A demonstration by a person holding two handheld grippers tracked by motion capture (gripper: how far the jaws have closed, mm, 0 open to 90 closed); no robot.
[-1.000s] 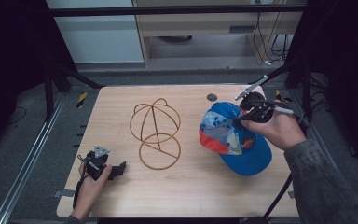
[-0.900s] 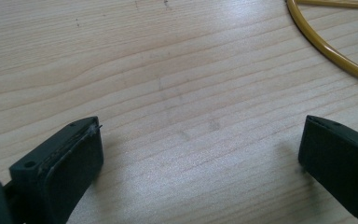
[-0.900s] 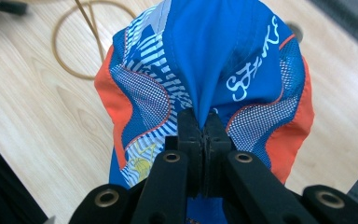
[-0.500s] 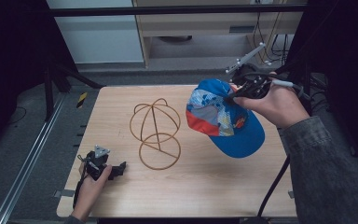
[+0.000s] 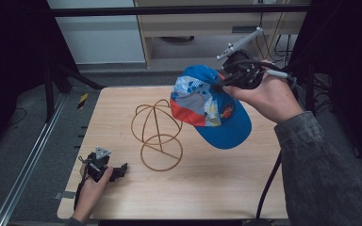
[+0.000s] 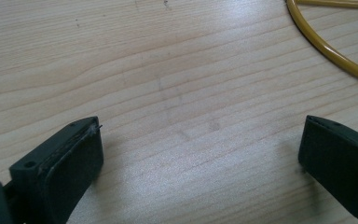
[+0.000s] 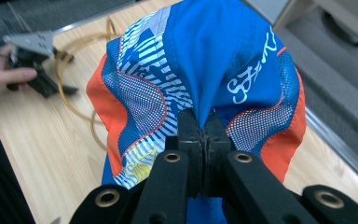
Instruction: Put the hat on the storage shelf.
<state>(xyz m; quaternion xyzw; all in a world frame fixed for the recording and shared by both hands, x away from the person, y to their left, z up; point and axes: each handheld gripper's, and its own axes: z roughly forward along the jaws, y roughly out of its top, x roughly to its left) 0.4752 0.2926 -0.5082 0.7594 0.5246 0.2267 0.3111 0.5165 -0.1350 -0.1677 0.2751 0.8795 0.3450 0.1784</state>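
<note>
A blue cap point(image 5: 209, 106) with orange and white patterned panels hangs in the air over the right half of the table. My right gripper point(image 5: 221, 81) is shut on a fold of the cap's crown point(image 7: 205, 70), pinching the cloth between its pads. A golden wire cap stand point(image 5: 156, 134), a dome frame on a ring base, stands at the table's middle, just left of and below the cap. My left gripper point(image 5: 121, 169) rests on the table near the front left corner, jaws wide open with bare wood between them point(image 6: 200, 154). The stand's ring point(image 6: 335, 46) curves past ahead of it.
The wooden table point(image 5: 207, 188) has open room at the front right. A small dark disc sat at the back edge earlier. A black cable point(image 5: 268, 179) trails from the right hand down past the front edge. Dark frame posts stand at both sides.
My right gripper has lifted the cap off the table and carried it up and left, toward the wire stand. The left gripper has stayed put.
</note>
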